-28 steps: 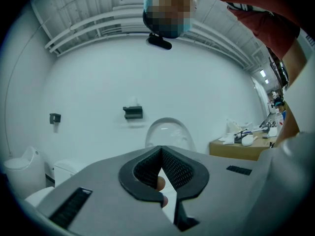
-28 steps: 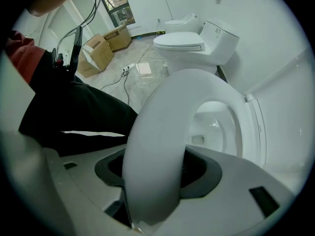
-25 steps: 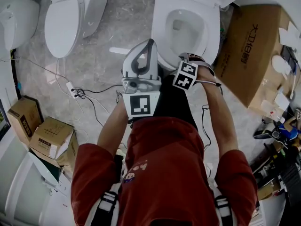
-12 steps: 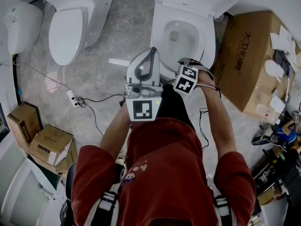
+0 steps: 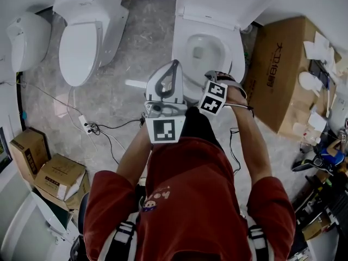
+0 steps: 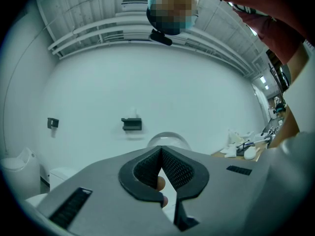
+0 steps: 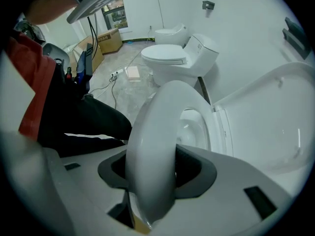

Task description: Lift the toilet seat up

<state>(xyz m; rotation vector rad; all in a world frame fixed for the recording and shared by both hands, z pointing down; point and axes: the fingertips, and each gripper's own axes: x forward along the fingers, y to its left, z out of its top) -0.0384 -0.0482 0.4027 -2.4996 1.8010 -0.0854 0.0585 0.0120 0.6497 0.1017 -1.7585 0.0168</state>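
Grey mottled stone floor [image 5: 136,42] spread beneath both grippers, and a plain white wall [image 6: 172,82] stood straight ahead of the left one. Behind the two grippers was the person's red top [image 5: 185,189].

Directly below and beyond the right gripper [image 7: 150,170] sat the toilet [image 5: 182,37]. Its lid [image 5: 223,1] stood upright on the far side. A large printed cardboard box [image 5: 285,69] lay near that gripper's right. A second toilet [image 5: 81,37], lid down, stood well off to the left gripper's left. A rounded white fixture [image 5: 24,34] was farther out on the same side. Small cartons [image 5: 57,173] lay back and to the left, well apart from either gripper.

The toilet seat [image 7: 152,127] was tilted up off the bowl [image 5: 204,53]. Its front rim ran between the right gripper's jaws and its hinge end was towards the lid. That gripper pointed steeply down. Its jaws had just been closing and stood fairly wide, one pad on each face of the rim, holding it.

The left gripper [image 6: 161,150] was held level just beside the right one. Its jaws were together with nothing between them.

Ahead of it, a small black bracket [image 6: 131,124] was fixed to the wall, with a smaller one [image 6: 52,123] off to its left.
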